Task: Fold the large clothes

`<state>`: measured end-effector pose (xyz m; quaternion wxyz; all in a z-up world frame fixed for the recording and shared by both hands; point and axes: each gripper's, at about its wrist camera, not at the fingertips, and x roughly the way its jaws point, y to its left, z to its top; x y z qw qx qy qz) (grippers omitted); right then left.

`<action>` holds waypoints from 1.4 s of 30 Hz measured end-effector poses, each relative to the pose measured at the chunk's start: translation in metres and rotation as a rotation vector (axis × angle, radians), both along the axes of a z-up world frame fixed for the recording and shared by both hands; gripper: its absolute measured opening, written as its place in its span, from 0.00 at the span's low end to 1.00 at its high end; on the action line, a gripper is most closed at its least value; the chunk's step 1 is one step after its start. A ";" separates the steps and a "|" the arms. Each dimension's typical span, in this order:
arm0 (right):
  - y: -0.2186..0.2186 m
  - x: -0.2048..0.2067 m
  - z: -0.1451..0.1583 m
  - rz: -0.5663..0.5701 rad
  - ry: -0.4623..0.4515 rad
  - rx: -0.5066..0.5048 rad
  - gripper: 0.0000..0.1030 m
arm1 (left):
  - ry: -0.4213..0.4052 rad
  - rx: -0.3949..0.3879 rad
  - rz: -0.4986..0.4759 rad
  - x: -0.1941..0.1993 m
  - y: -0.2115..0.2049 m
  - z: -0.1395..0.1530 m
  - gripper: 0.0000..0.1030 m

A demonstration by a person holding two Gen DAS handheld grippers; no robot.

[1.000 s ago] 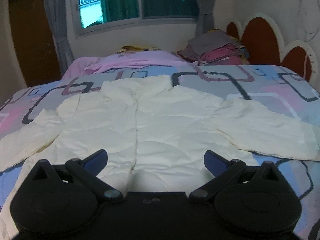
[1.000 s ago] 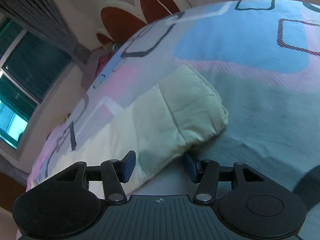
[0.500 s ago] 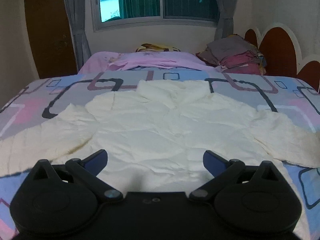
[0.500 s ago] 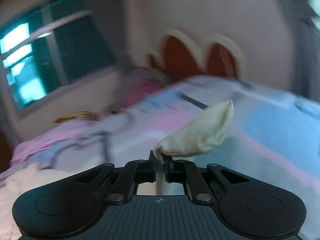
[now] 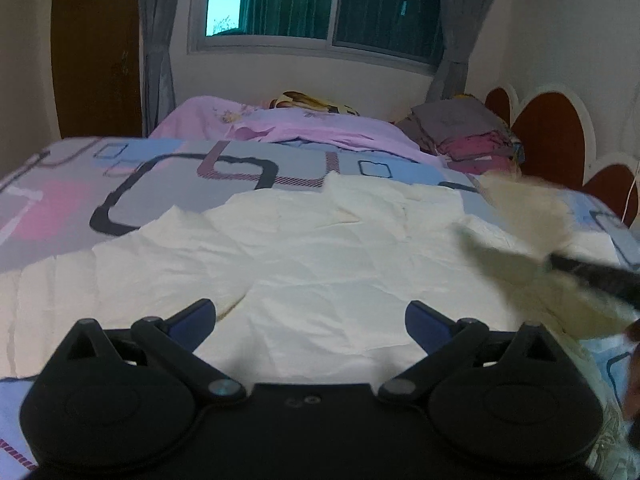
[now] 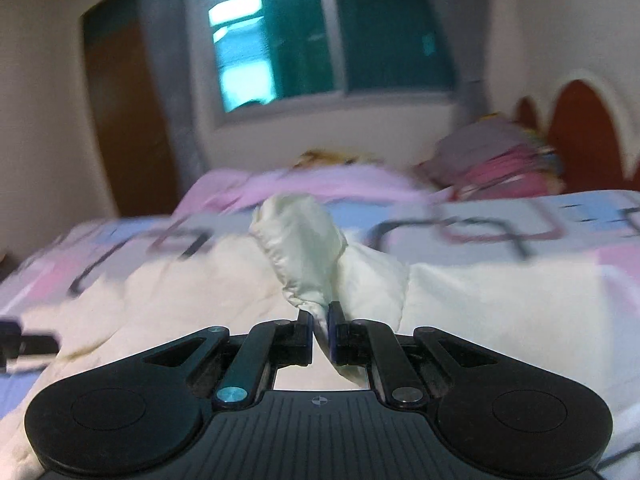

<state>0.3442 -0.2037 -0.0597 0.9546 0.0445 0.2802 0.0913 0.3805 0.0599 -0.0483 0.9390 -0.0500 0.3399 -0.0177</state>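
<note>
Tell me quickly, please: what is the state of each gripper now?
Left gripper: jaws open, holding nothing, above the cream shirt.
Right gripper: jaws shut on the shirt's sleeve, lifted off the bed.

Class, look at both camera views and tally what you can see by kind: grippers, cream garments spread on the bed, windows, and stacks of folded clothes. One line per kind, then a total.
Grippers: 2, the left gripper and the right gripper
Cream garment: 1
Window: 1
Stack of folded clothes: 1
Total: 5
</note>
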 end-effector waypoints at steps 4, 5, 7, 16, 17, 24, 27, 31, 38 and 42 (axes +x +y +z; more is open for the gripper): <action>0.052 0.014 -0.035 0.104 0.073 -0.021 0.07 | 0.012 -0.052 -0.018 0.004 0.020 -0.007 0.97; 0.062 0.017 -0.043 0.122 0.087 -0.029 0.07 | 0.017 -0.061 -0.024 0.006 0.024 -0.009 0.97; 0.077 0.021 -0.055 0.149 0.119 -0.038 0.07 | 0.038 -0.090 -0.032 0.010 0.029 -0.013 0.97; 0.074 0.017 -0.060 0.179 0.126 -0.103 0.55 | 0.118 -0.194 -0.074 0.037 0.030 -0.040 0.97; 0.065 0.011 -0.057 0.163 0.113 -0.108 0.55 | 0.130 -0.212 -0.083 0.041 0.027 -0.044 0.97; -0.025 -0.027 -0.041 -0.009 0.132 -0.077 0.55 | 0.199 -0.329 -0.112 0.070 0.010 -0.072 0.96; -0.070 -0.037 -0.042 -0.132 0.164 -0.065 0.46 | 0.225 -0.356 -0.129 0.079 0.006 -0.080 0.48; -0.113 -0.028 -0.048 -0.295 0.216 -0.023 0.35 | 0.245 -0.357 -0.124 0.087 0.001 -0.084 0.20; -0.139 0.000 -0.055 -0.361 0.210 0.025 0.34 | 0.105 -0.296 -0.107 0.076 0.012 -0.045 0.08; -0.141 0.003 -0.056 -0.346 0.206 0.023 0.33 | 0.082 -0.271 -0.052 0.068 0.035 -0.039 0.07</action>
